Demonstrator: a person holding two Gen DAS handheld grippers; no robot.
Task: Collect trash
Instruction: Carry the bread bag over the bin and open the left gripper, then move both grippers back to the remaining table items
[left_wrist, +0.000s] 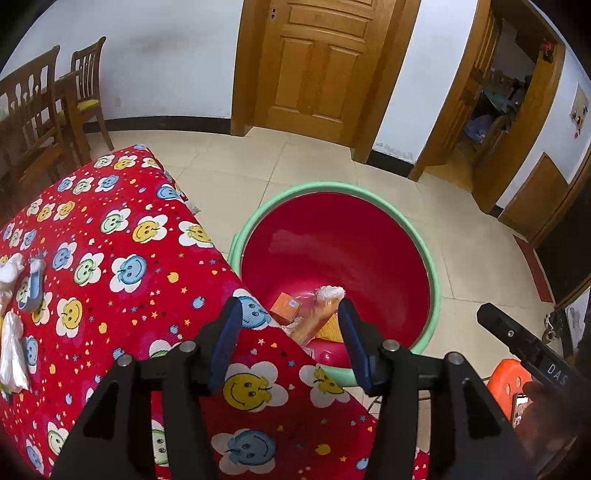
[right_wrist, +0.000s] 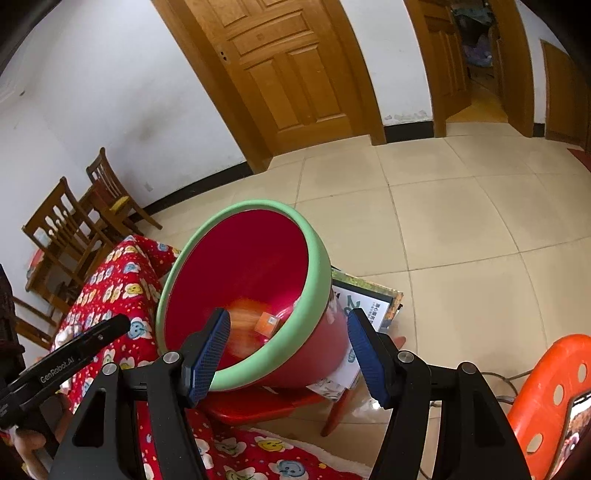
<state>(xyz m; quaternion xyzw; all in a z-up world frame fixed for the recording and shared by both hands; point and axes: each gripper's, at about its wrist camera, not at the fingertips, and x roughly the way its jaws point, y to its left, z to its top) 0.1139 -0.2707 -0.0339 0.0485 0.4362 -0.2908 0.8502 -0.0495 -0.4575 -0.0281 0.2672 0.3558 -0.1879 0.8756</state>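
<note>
Seemingly light, soft and crinkly, the orange wrapper (left_wrist: 318, 316) falls just ahead of the spread, empty left gripper (left_wrist: 290, 345) into the bin (left_wrist: 435, 280); pinch such plastic anywhere.

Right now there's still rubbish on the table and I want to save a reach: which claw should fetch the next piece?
Left, probably. The left claw is open and empty, and its view shows the white wrappers on the tablecloth to its left. The right claw hangs over the bin, farther off.
</note>
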